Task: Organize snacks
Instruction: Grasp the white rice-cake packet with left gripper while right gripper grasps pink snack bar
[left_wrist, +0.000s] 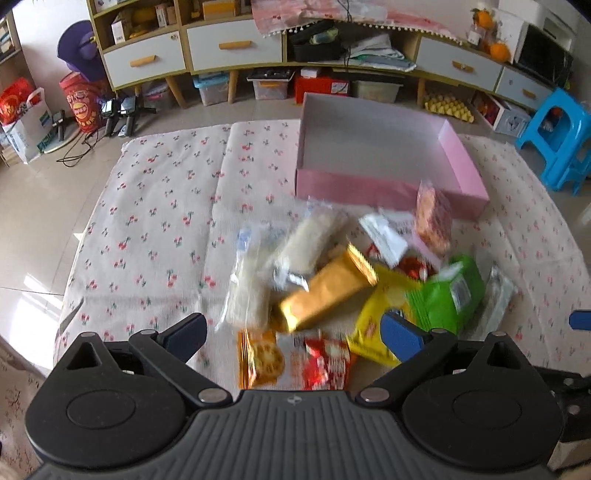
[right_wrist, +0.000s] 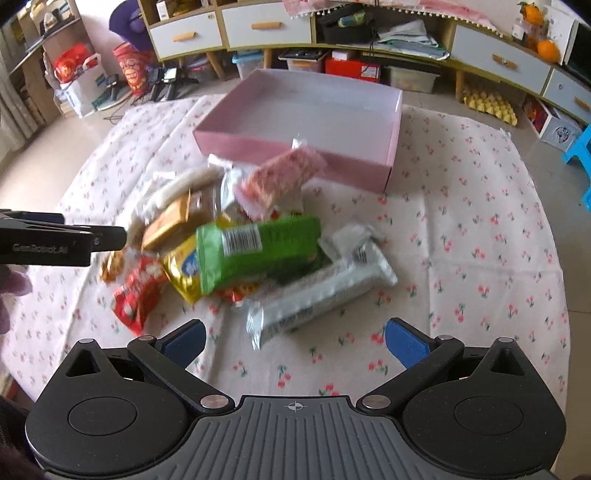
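- Hovering over the snack pile (left_wrist: 332, 280) – left claw (left_wrist: 295, 328) gaping wide, gripping nothing.
- Hanging beside it – right claw (right_wrist: 295, 332) spread apart too, empty.
- Lying heaped on the cloth (right_wrist: 461, 221), just before the pink box (right_wrist: 303, 114).

Mixed snack packets (right_wrist: 236, 236) lie heaped on the cherry-print cloth; a green packet (right_wrist: 258, 247) tops the pile. Just behind sits a shallow pink box (right_wrist: 295, 147), open.
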